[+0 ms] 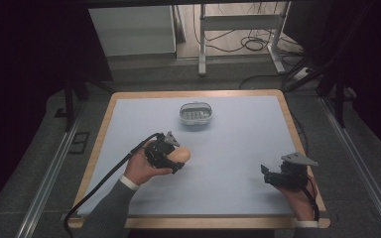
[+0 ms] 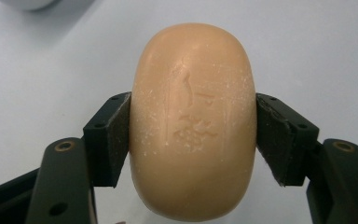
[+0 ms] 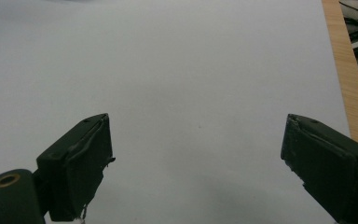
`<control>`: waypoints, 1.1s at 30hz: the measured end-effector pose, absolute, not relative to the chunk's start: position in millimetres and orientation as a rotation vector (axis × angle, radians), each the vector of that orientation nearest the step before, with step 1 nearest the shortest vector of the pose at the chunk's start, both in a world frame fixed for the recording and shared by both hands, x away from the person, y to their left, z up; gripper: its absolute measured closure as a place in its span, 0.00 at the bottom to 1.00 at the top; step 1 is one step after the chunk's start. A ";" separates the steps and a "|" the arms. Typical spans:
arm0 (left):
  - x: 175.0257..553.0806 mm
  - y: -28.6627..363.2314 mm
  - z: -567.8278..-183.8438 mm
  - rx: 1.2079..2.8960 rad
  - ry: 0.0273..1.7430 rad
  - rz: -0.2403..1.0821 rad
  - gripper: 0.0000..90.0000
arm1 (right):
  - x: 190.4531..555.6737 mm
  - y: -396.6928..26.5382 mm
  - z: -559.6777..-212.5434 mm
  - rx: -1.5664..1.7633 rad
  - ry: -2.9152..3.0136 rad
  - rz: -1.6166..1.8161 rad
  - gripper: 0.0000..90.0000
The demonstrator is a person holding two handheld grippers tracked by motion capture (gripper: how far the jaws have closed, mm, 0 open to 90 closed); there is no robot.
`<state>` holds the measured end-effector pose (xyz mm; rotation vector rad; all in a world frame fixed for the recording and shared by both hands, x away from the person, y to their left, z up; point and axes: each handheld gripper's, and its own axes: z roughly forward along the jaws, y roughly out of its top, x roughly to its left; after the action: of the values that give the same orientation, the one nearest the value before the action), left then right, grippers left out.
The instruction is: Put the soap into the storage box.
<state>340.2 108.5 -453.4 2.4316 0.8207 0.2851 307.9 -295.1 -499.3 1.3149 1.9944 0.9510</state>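
Clamped on the flanks of the soap bar (image 2: 193, 123), your left gripper's (image 1: 171, 154) jaws press their pads flat against its long sides, so the rounded ends stick out fore and aft and the embossed face looks straight up at the camera — a grip across the narrow width, which seems the sensible choice on something this smooth and curved. In the high view the bar sits at the tip of that gripper, over the pale blue mat (image 1: 238, 148) near its middle, left of centre; whether it is lifted or still resting on the mat I cannot tell. Ahead of it, well apart, stands the clear oval soap dish (image 1: 196, 113), ribbed inside and with nothing in it, likely where the bar belongs. Your right gripper (image 1: 267, 174) waits near the mat's right edge with its jaws spread wide and nothing between them — parked out of the way, by the look of it.
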 end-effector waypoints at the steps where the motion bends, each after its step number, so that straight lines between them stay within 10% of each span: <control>1: 340.8 108.3 -452.4 2.429 0.821 0.291 0.36 | 307.9 -295.3 -499.2 1.315 1.994 0.951 0.10; 33: 364.0 125.1 -448.2 2.376 0.900 0.327 0.36 | 308.9 -296.1 -502.0 1.324 2.000 0.935 0.10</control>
<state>364.0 125.1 -448.2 2.3755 0.8995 0.3266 308.9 -296.1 -502.0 1.3240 1.9997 0.9351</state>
